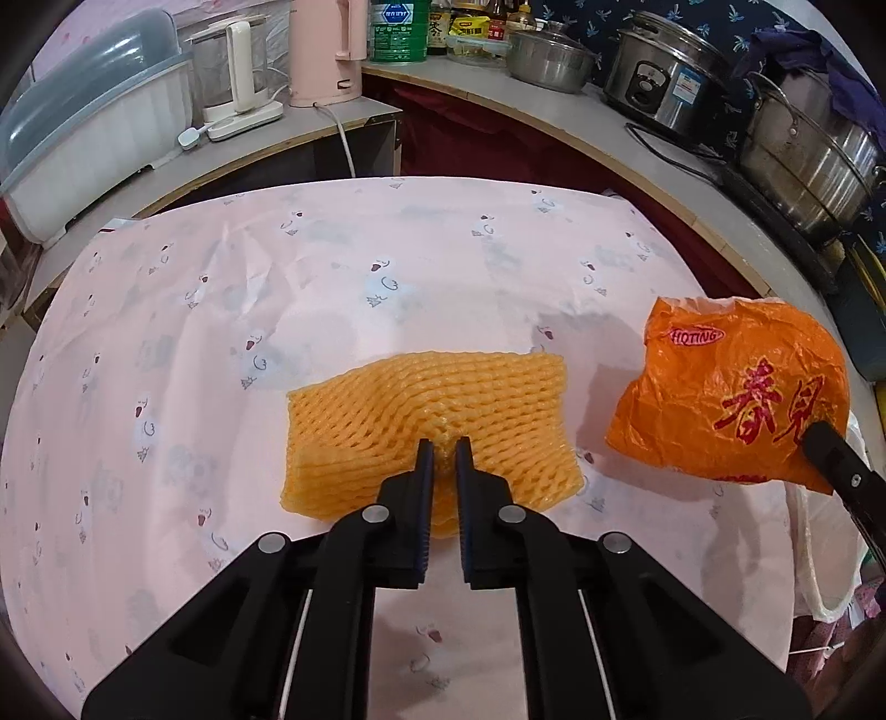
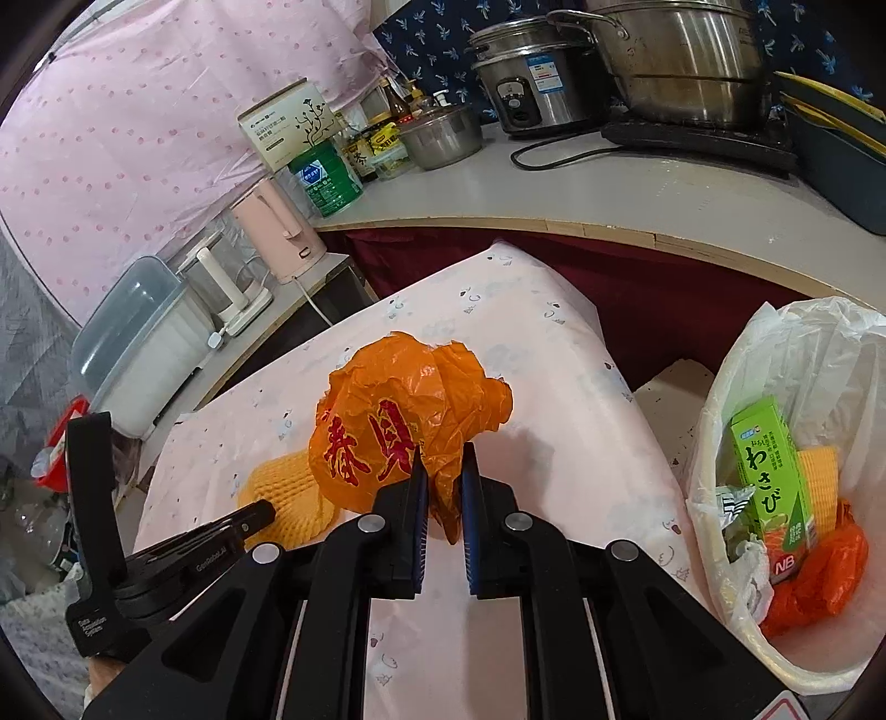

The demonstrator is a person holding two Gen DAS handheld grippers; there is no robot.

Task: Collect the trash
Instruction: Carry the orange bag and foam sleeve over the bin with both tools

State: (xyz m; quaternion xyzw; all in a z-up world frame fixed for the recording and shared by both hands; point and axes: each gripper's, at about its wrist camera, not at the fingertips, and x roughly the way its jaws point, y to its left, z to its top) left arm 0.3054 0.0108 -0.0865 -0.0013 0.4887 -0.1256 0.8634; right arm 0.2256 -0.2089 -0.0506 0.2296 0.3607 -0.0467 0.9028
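Note:
A yellow foam fruit net (image 1: 421,410) lies on the pink table cloth (image 1: 221,332). My left gripper (image 1: 443,450) is shut on the net's near middle, pinching a fold of it. An orange plastic bag (image 1: 731,387) with red characters sits to the right. My right gripper (image 2: 444,457) is shut on the orange plastic bag (image 2: 398,421), pinching its lower edge; the bag looks lifted a little off the cloth. The net shows behind the bag in the right wrist view (image 2: 288,493), with the left gripper (image 2: 260,512) on it.
A white-lined trash bin (image 2: 720,443) stands right of the table, holding a green wasabi box (image 2: 775,487), foam net and orange plastic. Behind the table a counter (image 1: 554,105) carries pots, a rice cooker (image 1: 664,77), a pink kettle (image 1: 326,50) and cans.

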